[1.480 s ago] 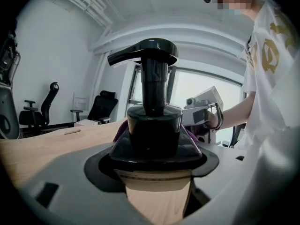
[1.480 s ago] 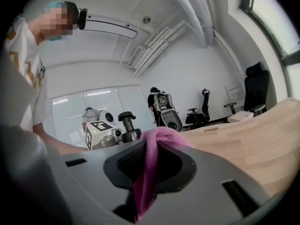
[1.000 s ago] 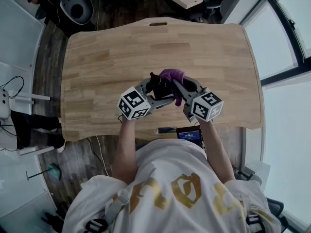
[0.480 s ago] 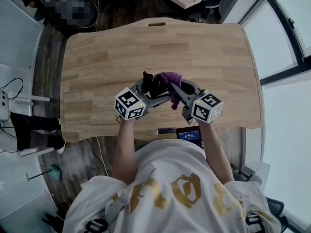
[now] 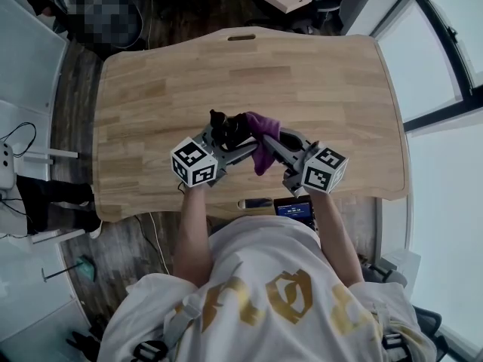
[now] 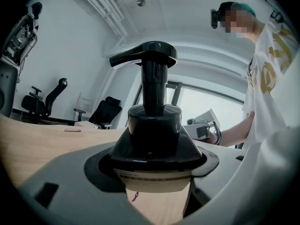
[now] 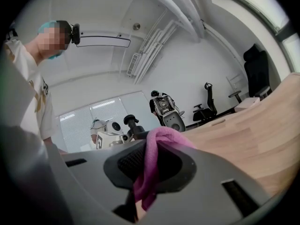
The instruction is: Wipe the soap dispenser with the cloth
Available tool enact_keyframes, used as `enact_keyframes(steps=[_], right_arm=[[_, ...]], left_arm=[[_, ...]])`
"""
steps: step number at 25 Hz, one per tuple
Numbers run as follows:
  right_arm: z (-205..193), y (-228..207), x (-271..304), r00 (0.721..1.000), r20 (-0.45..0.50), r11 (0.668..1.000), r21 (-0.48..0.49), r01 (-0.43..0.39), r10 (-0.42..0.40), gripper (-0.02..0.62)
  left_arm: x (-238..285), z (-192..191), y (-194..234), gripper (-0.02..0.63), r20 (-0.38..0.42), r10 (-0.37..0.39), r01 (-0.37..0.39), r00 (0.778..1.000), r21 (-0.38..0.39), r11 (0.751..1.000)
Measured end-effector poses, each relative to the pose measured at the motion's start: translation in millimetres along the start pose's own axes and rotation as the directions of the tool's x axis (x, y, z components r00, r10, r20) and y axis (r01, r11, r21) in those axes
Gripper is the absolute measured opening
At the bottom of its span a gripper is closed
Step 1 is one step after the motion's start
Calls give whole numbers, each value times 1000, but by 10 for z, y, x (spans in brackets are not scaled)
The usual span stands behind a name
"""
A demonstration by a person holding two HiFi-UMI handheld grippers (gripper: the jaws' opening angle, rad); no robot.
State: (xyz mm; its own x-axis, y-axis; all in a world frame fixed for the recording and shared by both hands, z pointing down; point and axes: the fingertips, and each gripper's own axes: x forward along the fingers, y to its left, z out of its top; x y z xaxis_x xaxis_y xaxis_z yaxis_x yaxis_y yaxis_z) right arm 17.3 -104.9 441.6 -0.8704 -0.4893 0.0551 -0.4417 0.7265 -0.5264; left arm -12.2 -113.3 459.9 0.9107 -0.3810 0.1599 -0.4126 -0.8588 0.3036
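- The soap dispenser (image 6: 152,125) has a black pump head and collar over a tan body. A pale label strip sits just under the collar, and its print is too small to read.
- The left gripper (image 6: 157,191) has its jaws closed on the dispenser's body just below the collar.
- The right gripper (image 7: 150,172) has its jaws pinched on a fold of purple cloth (image 7: 152,163), with the ribbed pads pressed against it.
- In the head view the two grippers meet over the middle of the wooden table (image 5: 302,74), nearer the person's edge. The left gripper (image 5: 230,138) reaches toward 1 o'clock and the right gripper (image 5: 266,140) toward 10 o'clock.
- There the cloth (image 5: 263,130) lies against the dispenser (image 5: 223,125) at its 3 o'clock side, and the pump head points toward 10 o'clock.
- Each gripper's cube shows black-and-white square markers and no words.
- Only the head view shows a small blue-lit screen (image 5: 293,208) at the table's near edge, at 6 o'clock. Its writing cannot be made out.
- Only the left gripper view shows the label strip and a thin purple thread in front of the tan body.
- Only the right gripper view shows the pump head (image 7: 131,123) rising just past the cloth at 11 o'clock.
- The person's white shirt (image 5: 264,292) carries gold print, which is not readable.
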Motion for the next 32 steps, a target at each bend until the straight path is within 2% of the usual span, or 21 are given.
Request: enact_keyframes(steps=[4, 9, 16, 22, 27, 32], right_arm=[[-27, -137, -31, 998, 1, 998, 11, 69, -69, 49], [-143, -281, -53, 986, -54, 987, -8, 158, -158, 50], [-284, 36, 132, 992, -111, 997, -59, 49, -55, 51], [-406, 135, 180, 984, -170, 987, -160, 23, -50, 49], [-526, 263, 224, 971, -237, 976, -216, -33, -20, 49], [-584, 368, 239, 962, -273, 972, -220, -87, 25, 50]], left_arm=[[27, 62, -62, 350, 23, -28, 28, 999, -2, 1000], [39, 245, -189, 350, 118, -84, 89, 989, -35, 995], [46, 415, -242, 351, 166, -101, 110, 981, -46, 993], [6, 377, -251, 351, 158, -102, 113, 982, -65, 991], [-13, 376, -209, 350, 155, -81, 94, 985, -75, 993], [-60, 351, -96, 351, 153, -39, 55, 987, -99, 994]])
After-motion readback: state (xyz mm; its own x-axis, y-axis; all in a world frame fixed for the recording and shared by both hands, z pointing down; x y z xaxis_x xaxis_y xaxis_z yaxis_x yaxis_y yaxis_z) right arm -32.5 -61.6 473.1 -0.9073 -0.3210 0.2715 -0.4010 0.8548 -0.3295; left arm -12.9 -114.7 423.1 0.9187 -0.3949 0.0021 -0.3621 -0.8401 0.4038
